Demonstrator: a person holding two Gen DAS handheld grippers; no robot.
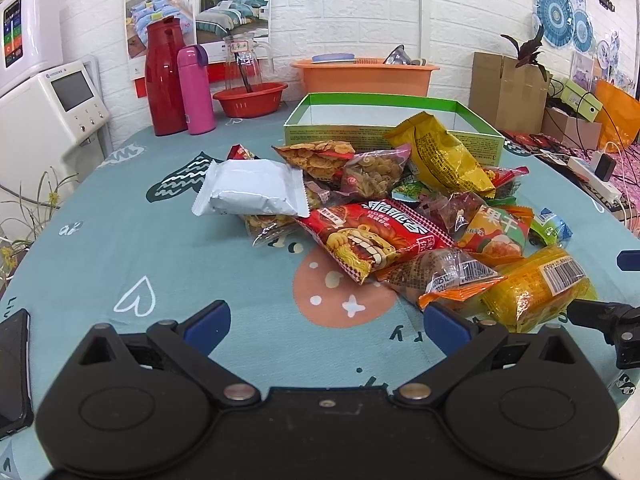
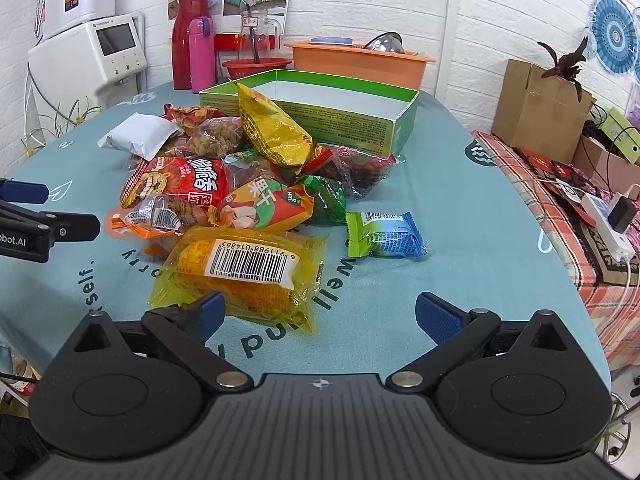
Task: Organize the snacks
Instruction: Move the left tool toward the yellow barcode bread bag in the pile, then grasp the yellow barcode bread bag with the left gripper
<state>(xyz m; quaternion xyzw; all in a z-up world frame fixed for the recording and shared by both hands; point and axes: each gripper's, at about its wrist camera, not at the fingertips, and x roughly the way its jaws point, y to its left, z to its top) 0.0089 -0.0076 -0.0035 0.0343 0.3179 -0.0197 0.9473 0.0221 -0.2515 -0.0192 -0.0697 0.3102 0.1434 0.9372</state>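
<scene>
Hovering low over the table (image 1: 120, 240), left gripper (image 1: 326, 320) stood wide and empty, snack pile (image 1: 380, 208) ahead-right, heaped before the empty green box (image 1: 392, 136), presumably its destination. Right wrist view: right gripper (image 2: 320, 316) also wide, holding nothing, left finger (image 2: 210, 310) just touching the yellow barcode packet (image 2: 244, 276), likely first pick.

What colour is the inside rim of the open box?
Bright green, on the box; the right wrist view shows it best.
</scene>
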